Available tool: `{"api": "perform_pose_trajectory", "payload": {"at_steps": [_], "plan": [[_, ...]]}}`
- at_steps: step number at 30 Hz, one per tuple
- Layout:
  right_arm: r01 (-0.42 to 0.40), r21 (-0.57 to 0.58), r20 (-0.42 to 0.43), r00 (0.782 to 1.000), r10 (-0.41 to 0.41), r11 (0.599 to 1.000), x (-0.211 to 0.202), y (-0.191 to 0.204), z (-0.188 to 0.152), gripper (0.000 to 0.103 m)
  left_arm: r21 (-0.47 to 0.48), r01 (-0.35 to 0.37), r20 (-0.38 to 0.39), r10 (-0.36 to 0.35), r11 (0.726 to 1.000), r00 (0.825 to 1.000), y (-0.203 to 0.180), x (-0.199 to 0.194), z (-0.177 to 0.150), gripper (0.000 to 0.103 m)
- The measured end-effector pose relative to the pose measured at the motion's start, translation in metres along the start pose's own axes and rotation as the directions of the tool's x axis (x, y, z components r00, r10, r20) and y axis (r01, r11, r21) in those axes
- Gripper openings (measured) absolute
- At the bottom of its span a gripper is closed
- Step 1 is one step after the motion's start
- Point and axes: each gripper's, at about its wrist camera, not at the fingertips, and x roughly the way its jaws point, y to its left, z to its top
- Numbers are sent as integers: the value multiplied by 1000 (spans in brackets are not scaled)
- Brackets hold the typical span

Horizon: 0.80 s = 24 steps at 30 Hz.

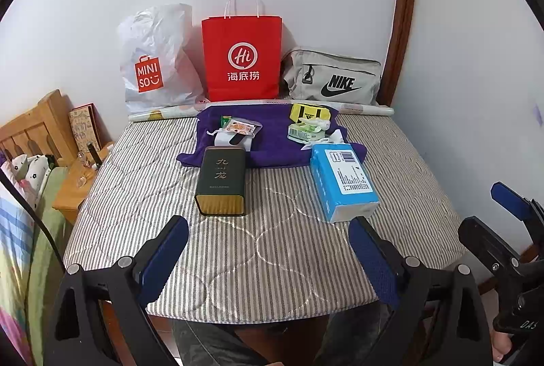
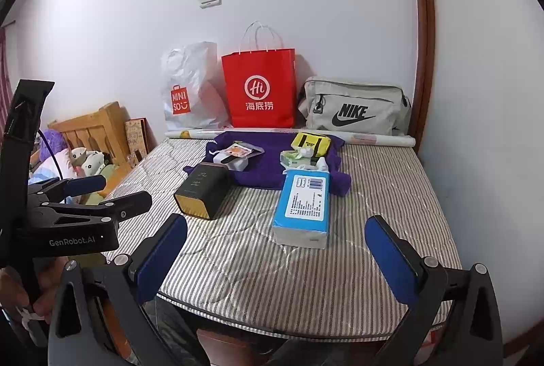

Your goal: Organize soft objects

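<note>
A rumpled purple towel (image 1: 272,141) was seen spread across the striped mattress (image 1: 272,247), while the left gripper (image 1: 268,259) and right gripper (image 2: 277,259) were held wide apart, empty, above its near edge.

On the mattress (image 1: 272,247) a tin (image 1: 221,184) lies near left and a tissue pack (image 1: 343,182) near right. Behind them lies a towel (image 1: 272,131) carrying small packets (image 1: 307,124). Farthest back, against the wall, stand a plastic bag (image 1: 156,60) left, a paper bag (image 1: 242,58) middle, and a pouch (image 1: 335,80) right.
</note>
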Motion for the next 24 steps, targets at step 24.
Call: {"api": "perform_pose_trajectory", "payload": {"at_steps": [24], "plan": [[-3, -1, 0, 1000, 3, 1000, 0, 1, -1, 103, 4, -4, 1, 4, 1000, 1000, -1, -1, -1, 95]]}}
